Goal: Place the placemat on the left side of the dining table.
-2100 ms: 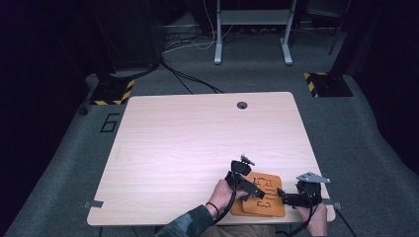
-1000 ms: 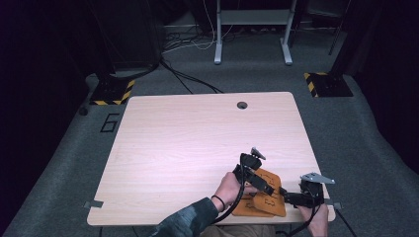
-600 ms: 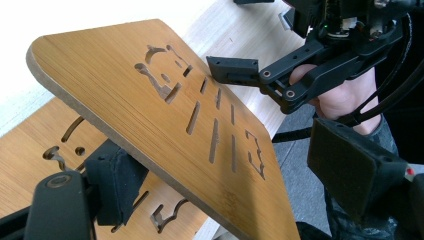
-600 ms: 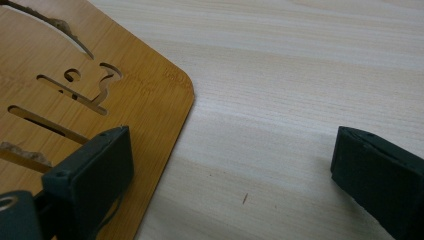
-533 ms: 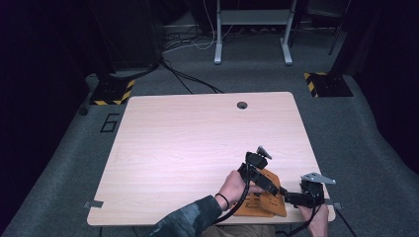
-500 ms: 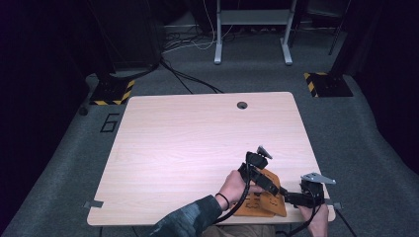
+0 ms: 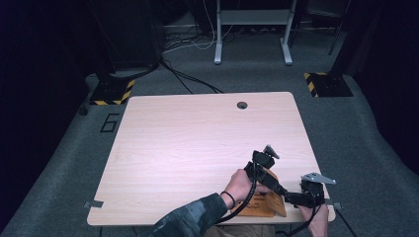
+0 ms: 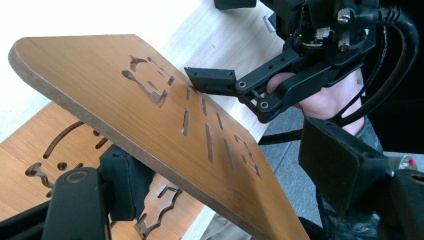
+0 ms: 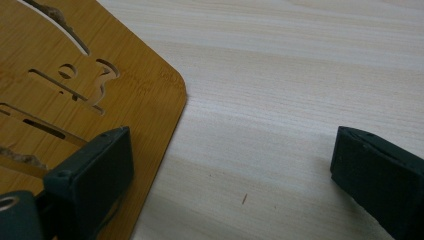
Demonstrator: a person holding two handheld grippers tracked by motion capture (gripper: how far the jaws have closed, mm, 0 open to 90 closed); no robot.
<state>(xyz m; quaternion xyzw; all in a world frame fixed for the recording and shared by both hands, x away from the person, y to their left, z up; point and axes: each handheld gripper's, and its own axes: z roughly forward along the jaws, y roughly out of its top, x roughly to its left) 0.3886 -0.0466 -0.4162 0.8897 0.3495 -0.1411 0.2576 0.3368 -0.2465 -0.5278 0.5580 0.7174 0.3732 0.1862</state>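
Upper board: a bamboo board point(image 8: 165, 125) with cut-out slots, raised at a tilt. Its high edge is toward 10 o'clock in the left gripper view and it slopes down toward 5 o'clock.
Lower board: a second cut-out board point(image 8: 30, 150) lies flat on the table point(image 7: 197, 148), under the raised one. One rounded corner point(image 9: 170, 85) shows in the right gripper view.
Place on table: both boards sit at the near edge, about 5 o'clock from the table's middle, in front of the person.
Left gripper: the left gripper point(image 8: 235, 175) has the tilted board running between its jaws. The pad at 8 o'clock sits under the board, against its underside. The pad at 3 o'clock stands clear of the top face. The jaws are fairly wide and have just been closing, with no clamp on the board.
Left hand: the left hand point(image 7: 242, 185) is at 9 o'clock of the boards in the high view, with a dark patterned sleeve behind it.
Right gripper: the right gripper point(image 9: 230, 175) has its jaws spread wide, holding nothing. One jaw is over the flat board and the other is over bare table.
Right gripper, seen from the left: one jaw tip point(image 8: 210, 80) shows against the raised board's top face at 12 o'clock. I cannot tell whether it touches.
Right hand: the right hand point(image 7: 316, 219) is at the table's near right corner.
Table: pale wood, with a cable hole point(image 7: 242, 105) at 12 o'clock.
Surroundings: grey carpet point(image 7: 356, 128), and a stand with white legs point(image 7: 252, 29) beyond the far edge.
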